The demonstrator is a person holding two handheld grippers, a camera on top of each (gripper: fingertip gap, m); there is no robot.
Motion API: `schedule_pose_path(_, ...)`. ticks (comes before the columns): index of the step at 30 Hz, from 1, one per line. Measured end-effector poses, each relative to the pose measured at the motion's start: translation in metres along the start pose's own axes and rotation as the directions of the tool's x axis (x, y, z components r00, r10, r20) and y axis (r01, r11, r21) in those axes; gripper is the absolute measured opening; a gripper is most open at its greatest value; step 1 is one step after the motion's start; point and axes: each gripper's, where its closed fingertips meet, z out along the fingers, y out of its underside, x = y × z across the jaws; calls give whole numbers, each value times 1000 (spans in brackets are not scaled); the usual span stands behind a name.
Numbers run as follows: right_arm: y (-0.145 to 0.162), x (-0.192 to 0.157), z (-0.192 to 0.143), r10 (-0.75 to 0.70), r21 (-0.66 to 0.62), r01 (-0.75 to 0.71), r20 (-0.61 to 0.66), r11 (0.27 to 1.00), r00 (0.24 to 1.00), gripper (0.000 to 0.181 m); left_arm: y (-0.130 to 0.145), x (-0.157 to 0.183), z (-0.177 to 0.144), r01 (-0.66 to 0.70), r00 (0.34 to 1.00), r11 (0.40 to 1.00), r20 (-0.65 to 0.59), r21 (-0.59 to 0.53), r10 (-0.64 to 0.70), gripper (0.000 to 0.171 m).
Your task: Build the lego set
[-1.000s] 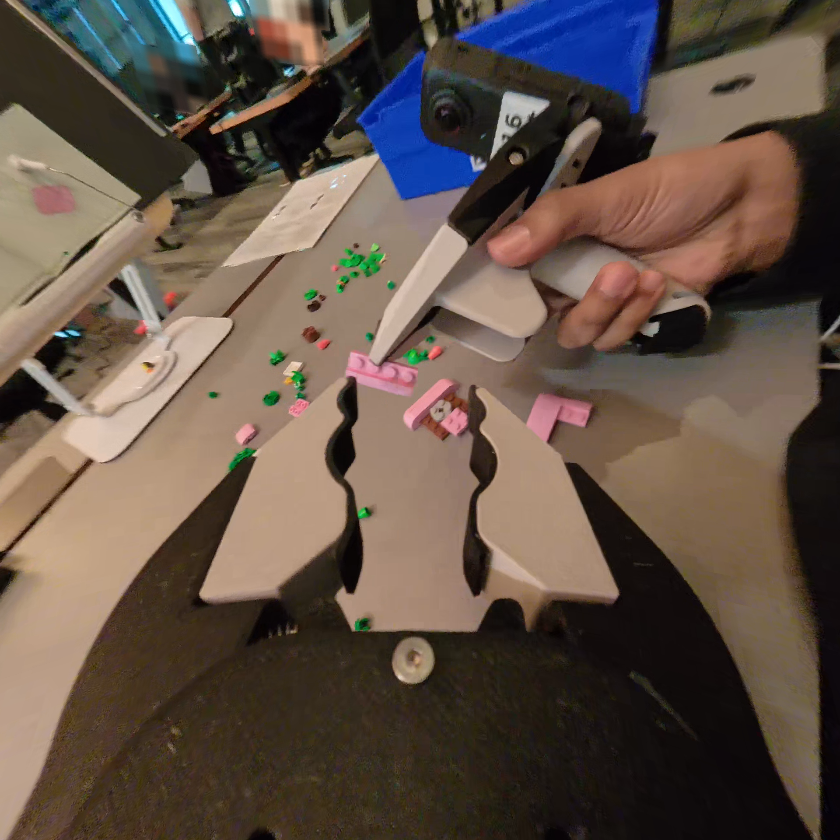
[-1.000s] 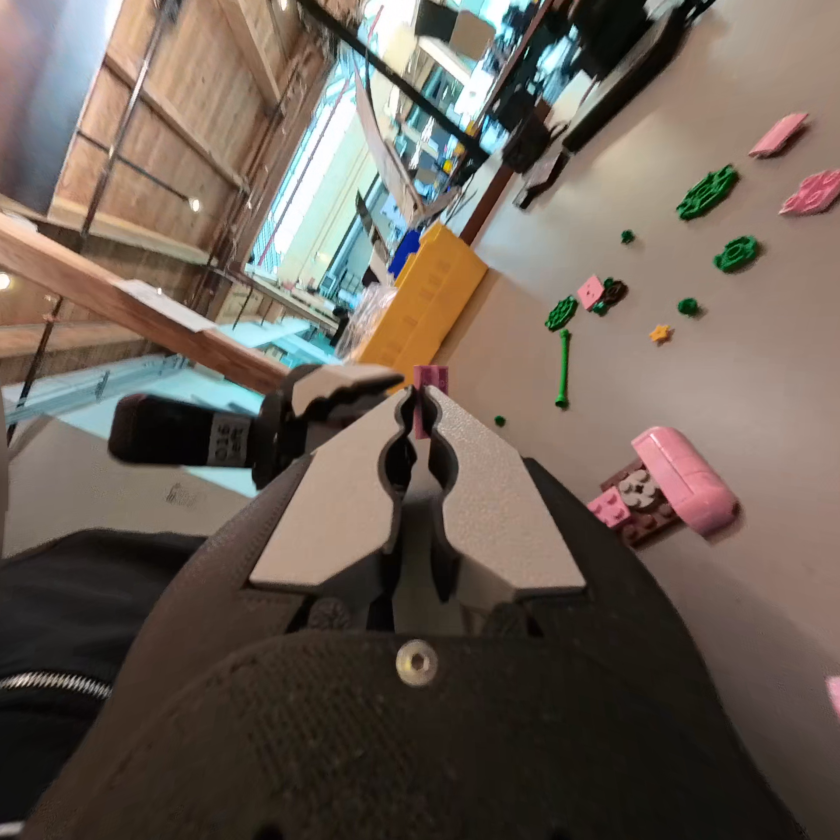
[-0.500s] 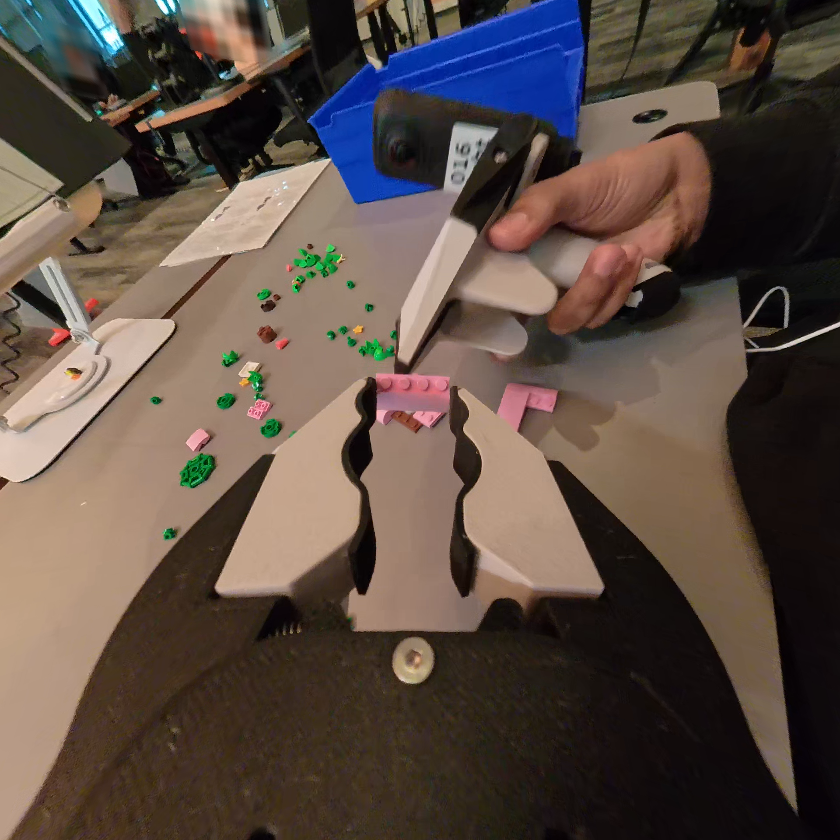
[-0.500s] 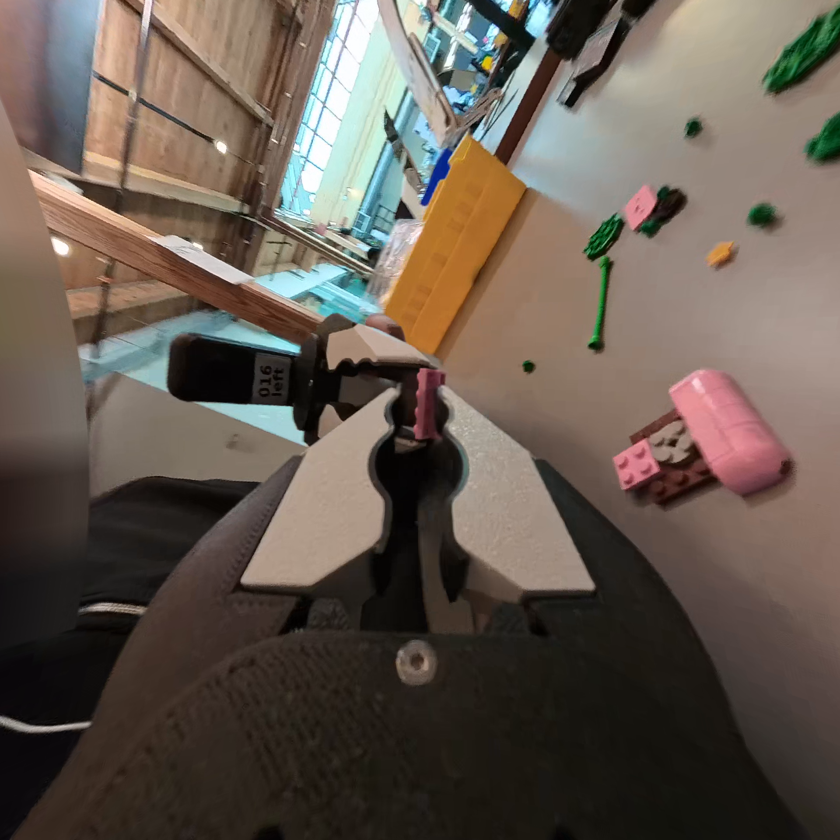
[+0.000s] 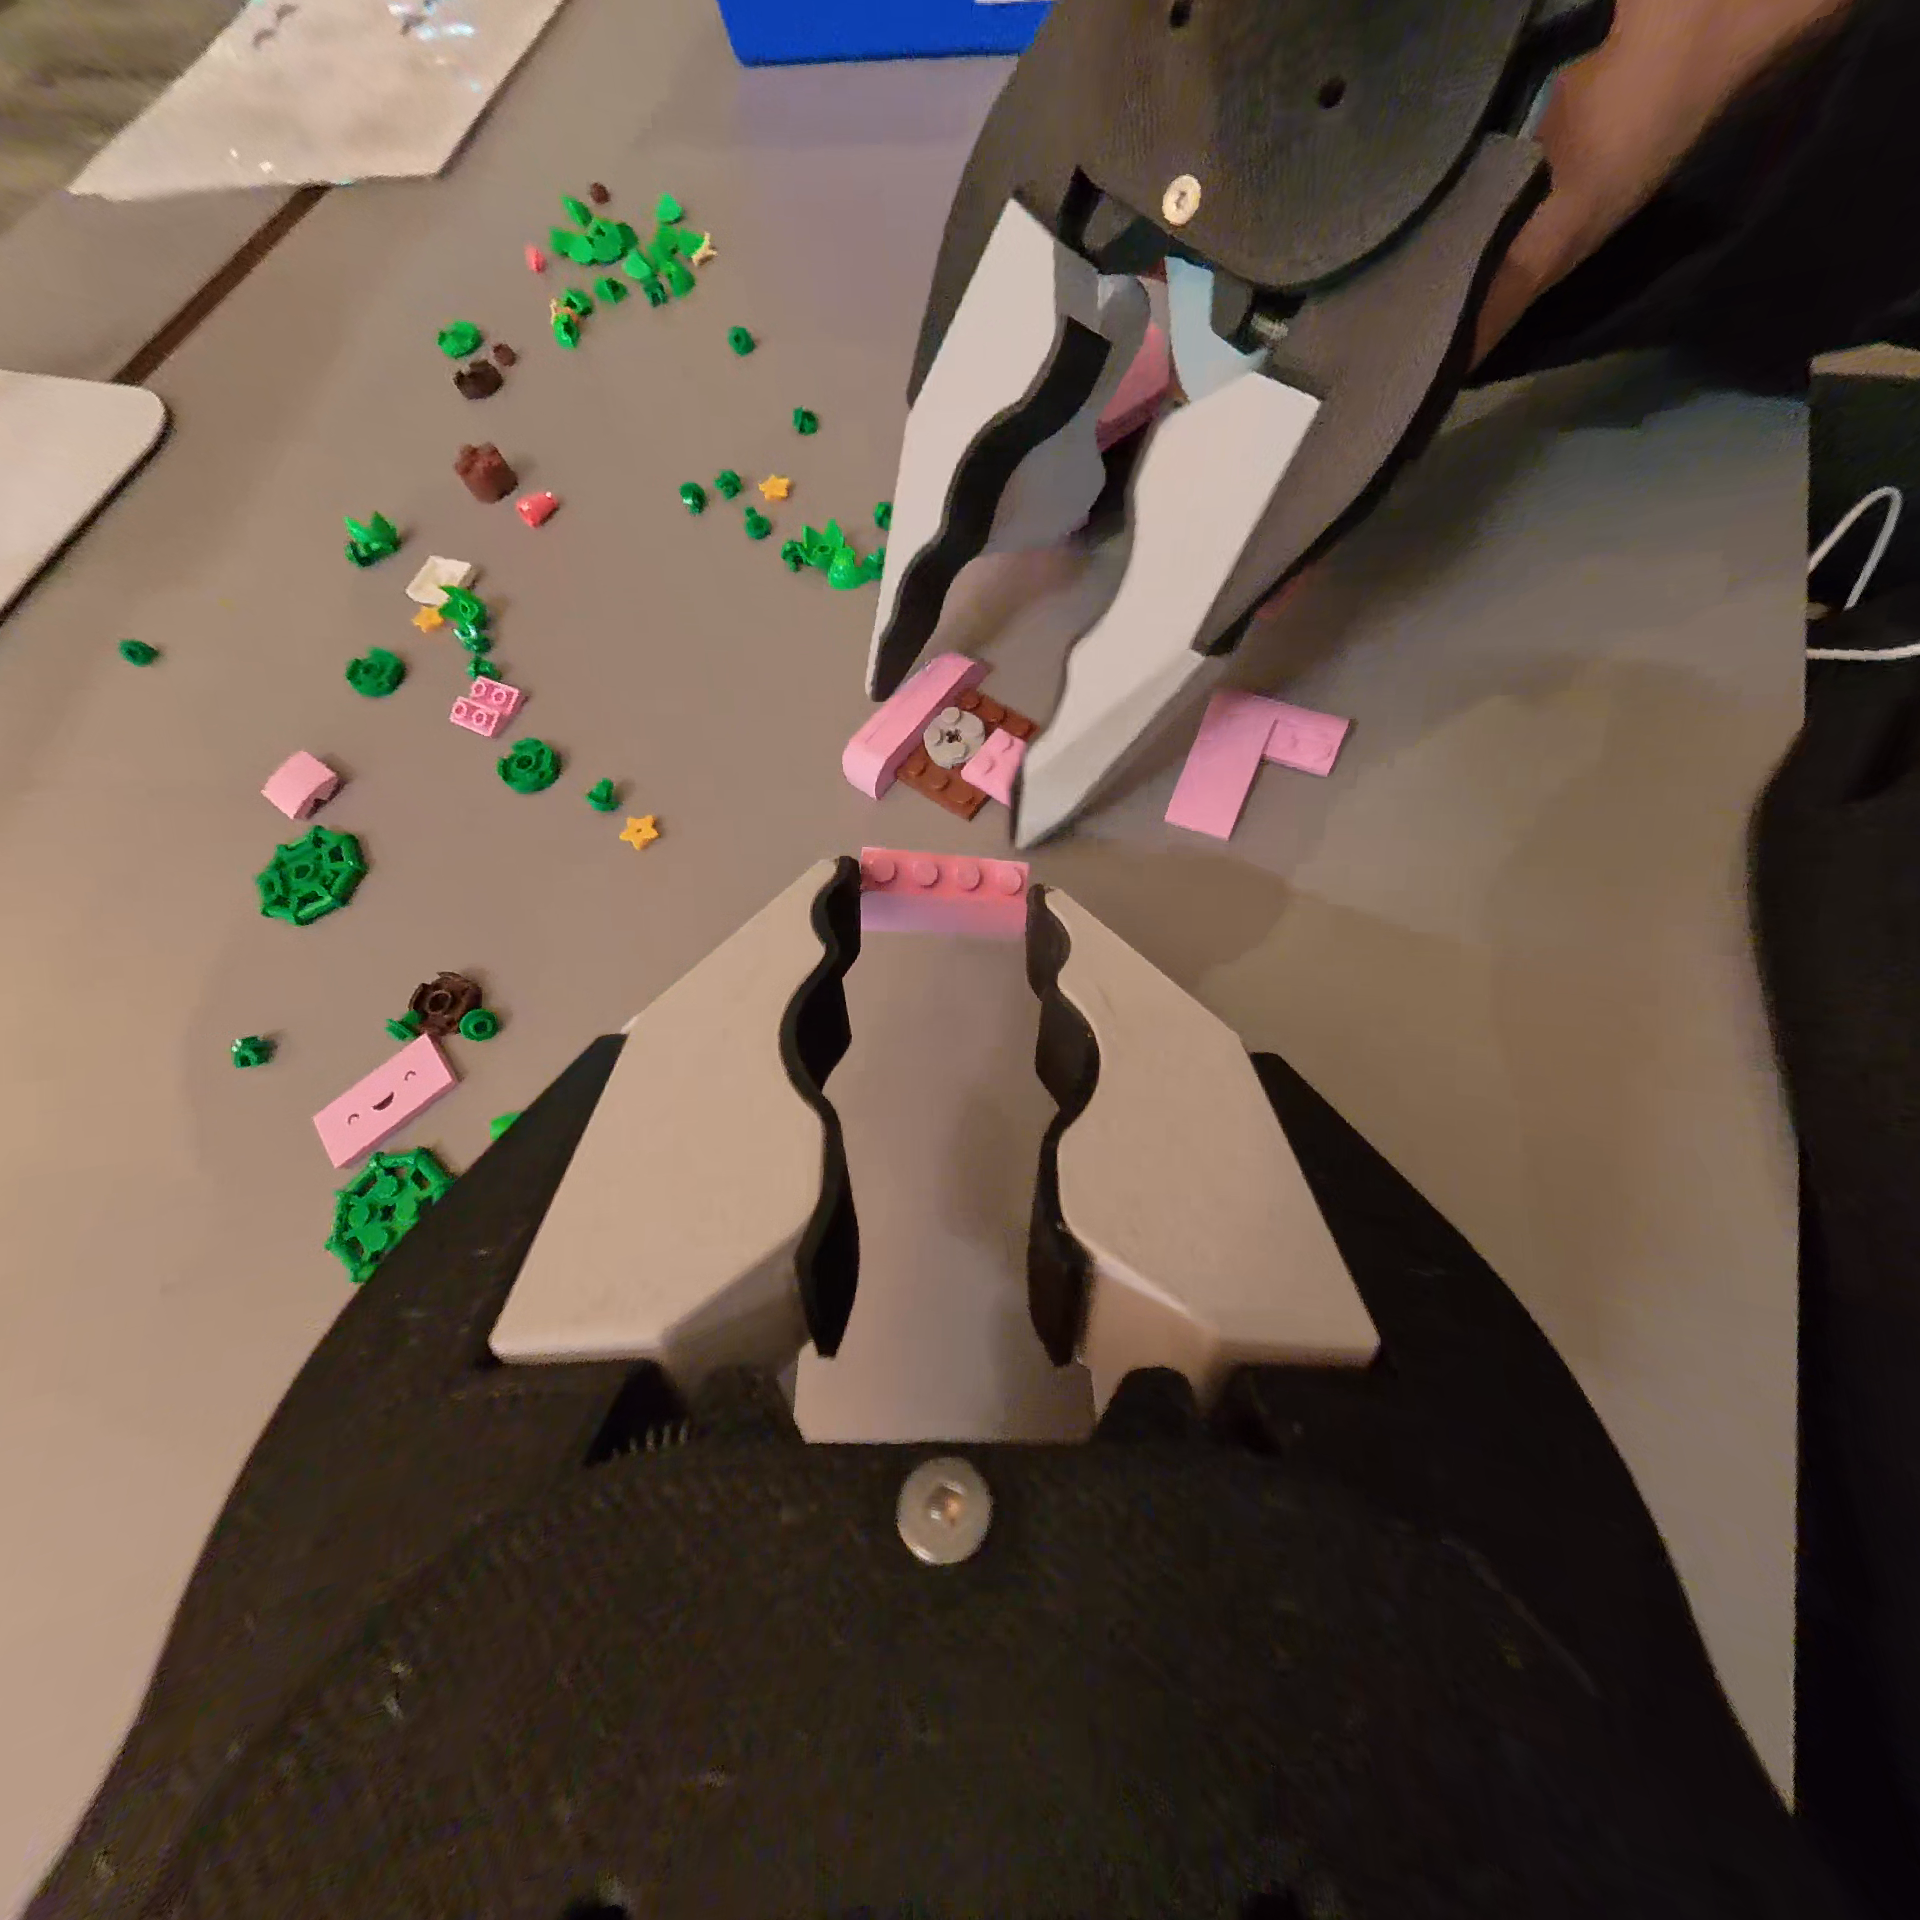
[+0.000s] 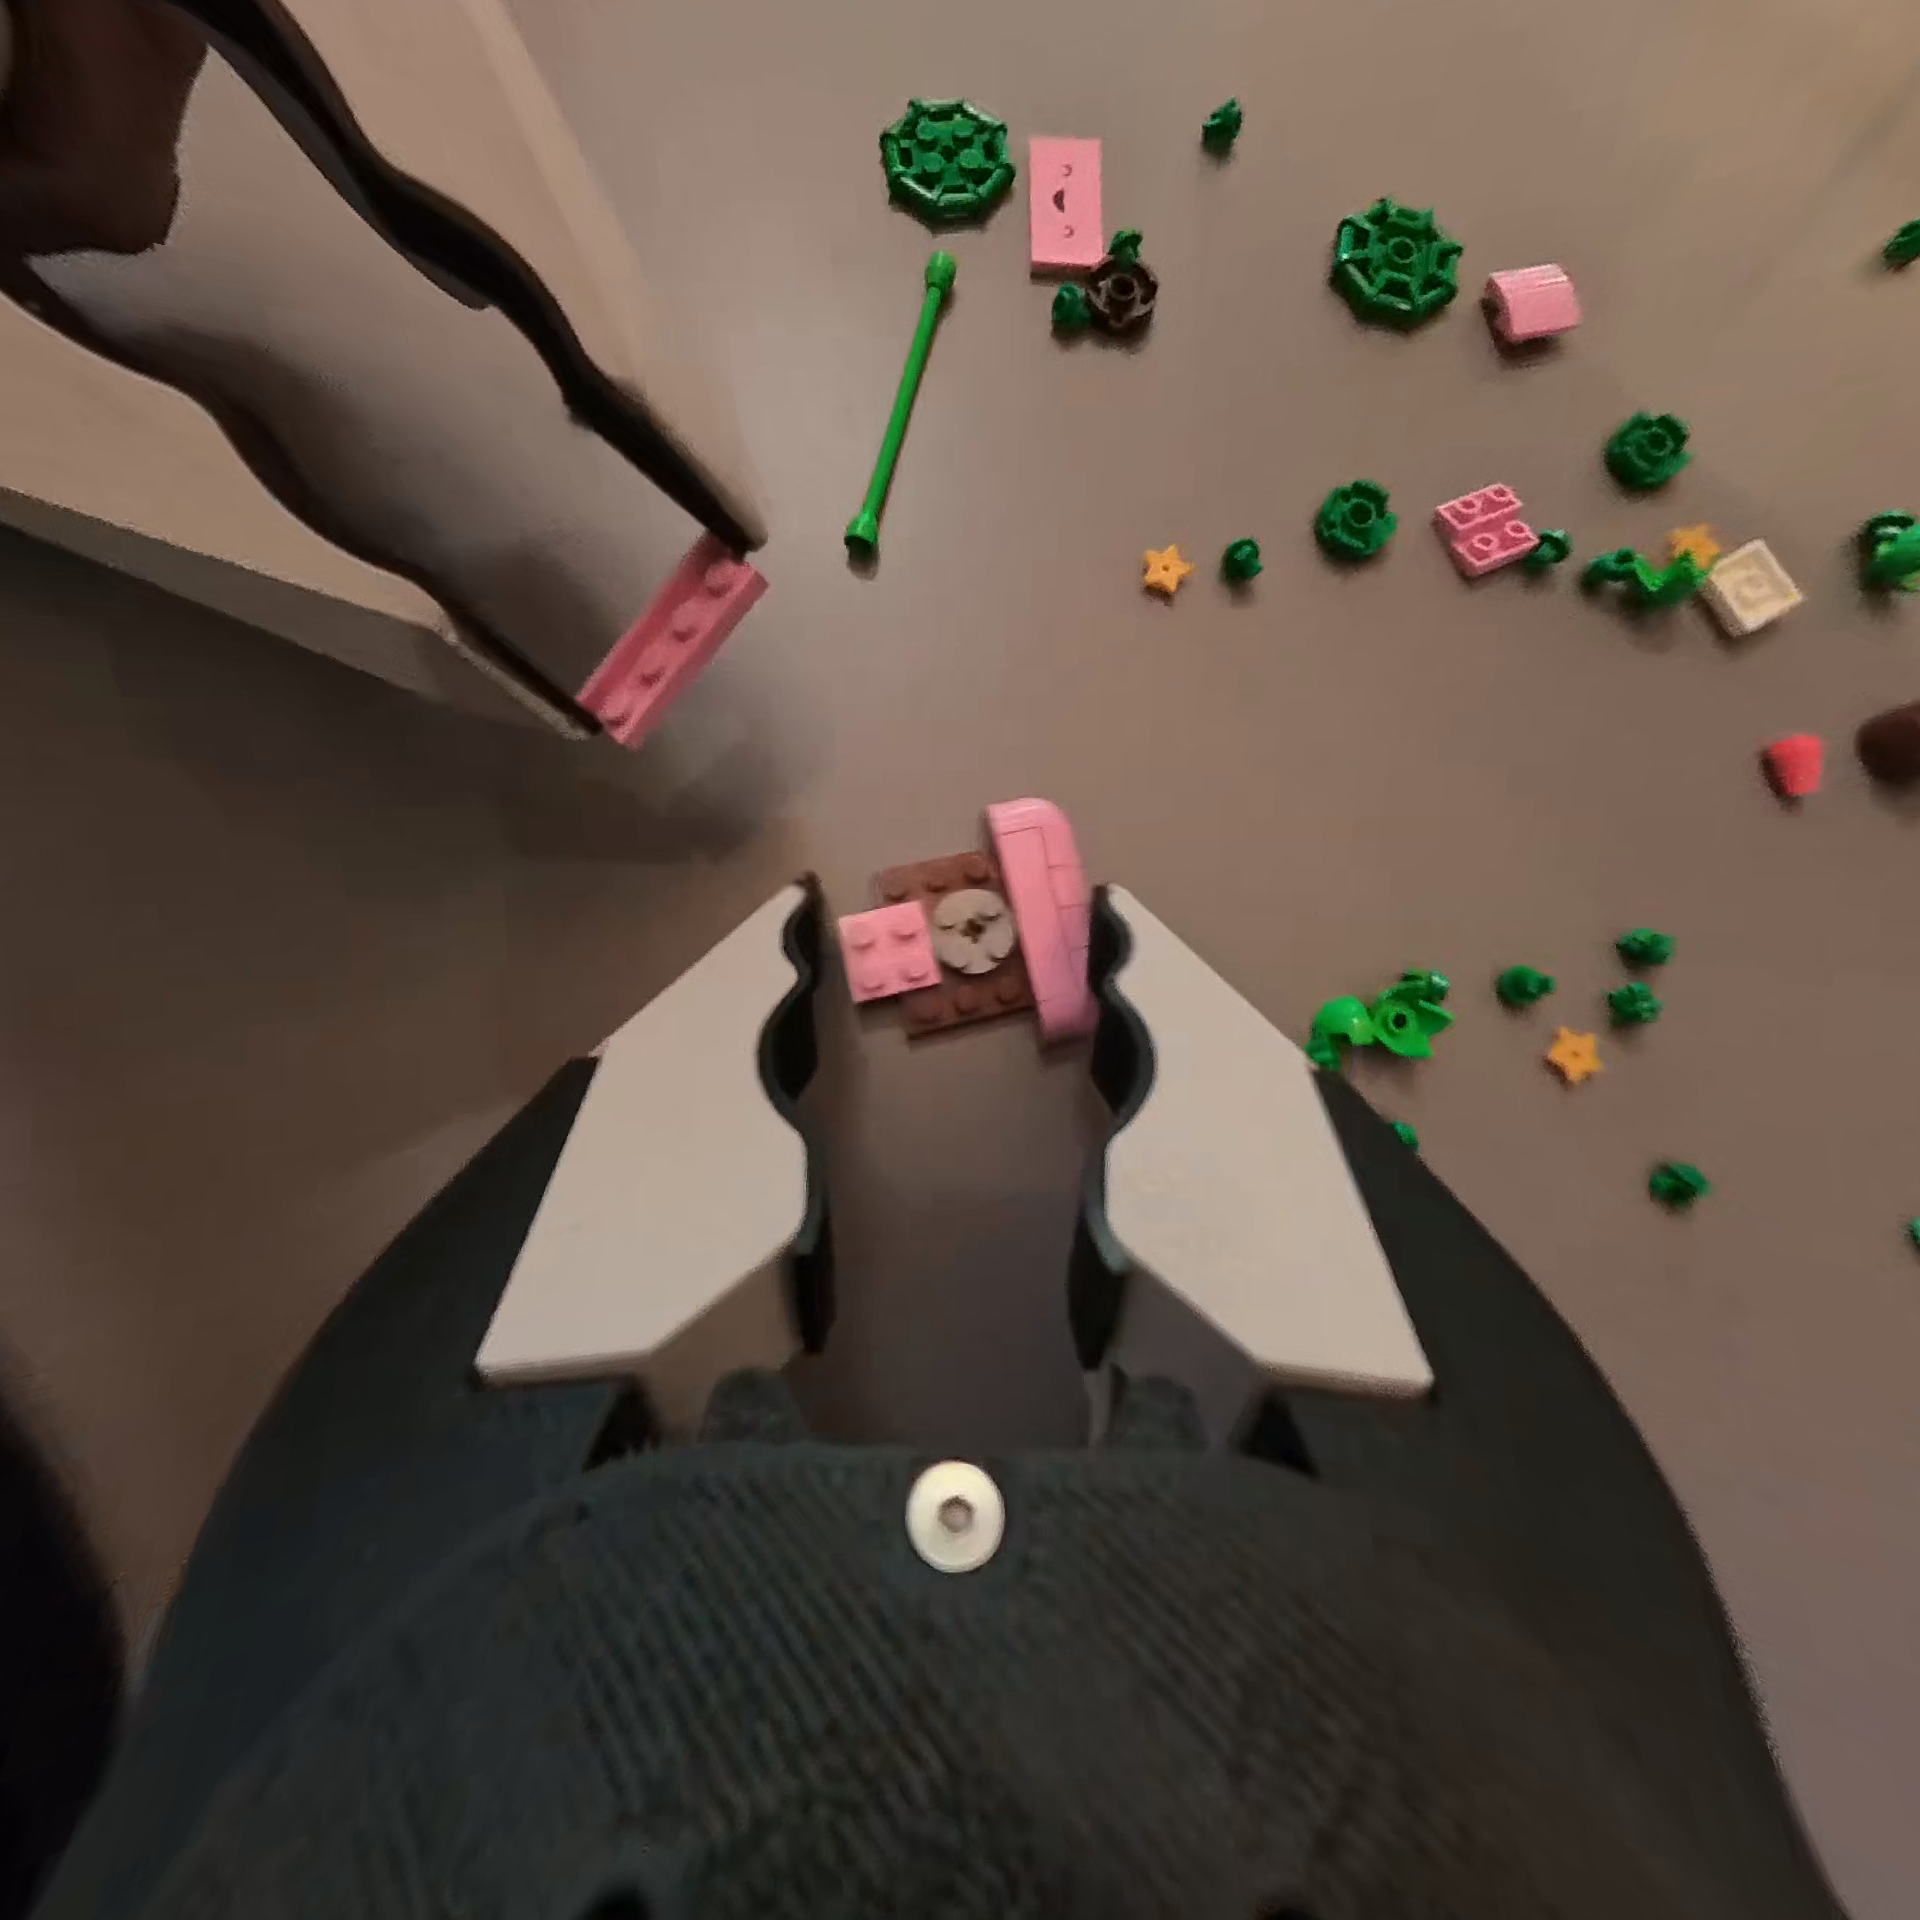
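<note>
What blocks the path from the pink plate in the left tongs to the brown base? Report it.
Nothing on the table does. The pink plate faces bare table before the brown base, but the open right tongs straddle that base.

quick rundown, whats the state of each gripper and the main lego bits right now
left gripper: shut on pink plate, held across its ends
pink plate: off the table, studs showing
right gripper: jaws open, straddling the brown base assembly
brown base assembly: flat on table, partly built, not gripped
green bar: lying loose
</note>
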Motion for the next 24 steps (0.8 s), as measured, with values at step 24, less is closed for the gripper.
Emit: schedule_pose_path(24, -6, -23, -12, -313, 145, 287, 216, 947, 925, 53, 10, 20, 30, -37, 977, 974, -212, -225, -12, 33)
